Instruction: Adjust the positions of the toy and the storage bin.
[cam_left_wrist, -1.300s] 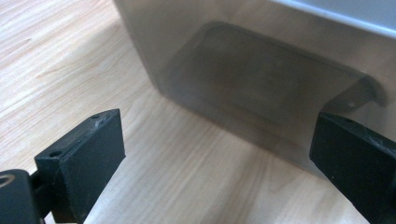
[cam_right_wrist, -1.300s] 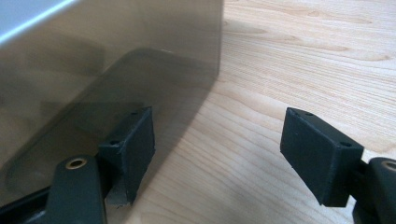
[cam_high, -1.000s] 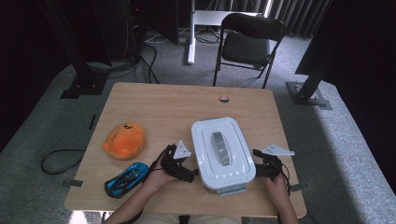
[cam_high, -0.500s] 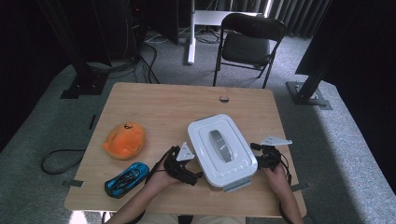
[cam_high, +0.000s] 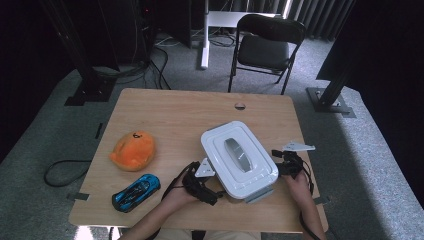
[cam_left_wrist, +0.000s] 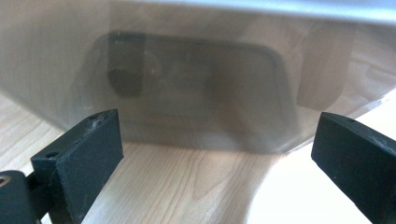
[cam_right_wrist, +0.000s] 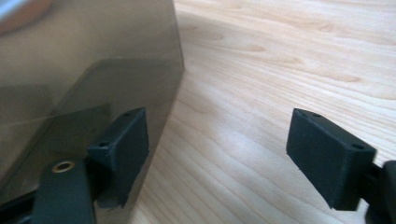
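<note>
High view: light wood surface w/ cable hole near far edge. White lidded box sits right of centre, grey handle on lid. Orange plush and blue toy car at left, well apart from box. Left tool at box's near-left corner, right tool at its right side. Grey carpet floor, black folding chair beyond surface, cables, dark stands.

Left tool view: jaws spread wide, released, nothing between; translucent box wall just ahead on wood.

Right tool view: jaws spread, released; one jaw beside box wall, touching or not – can't tell.
</note>
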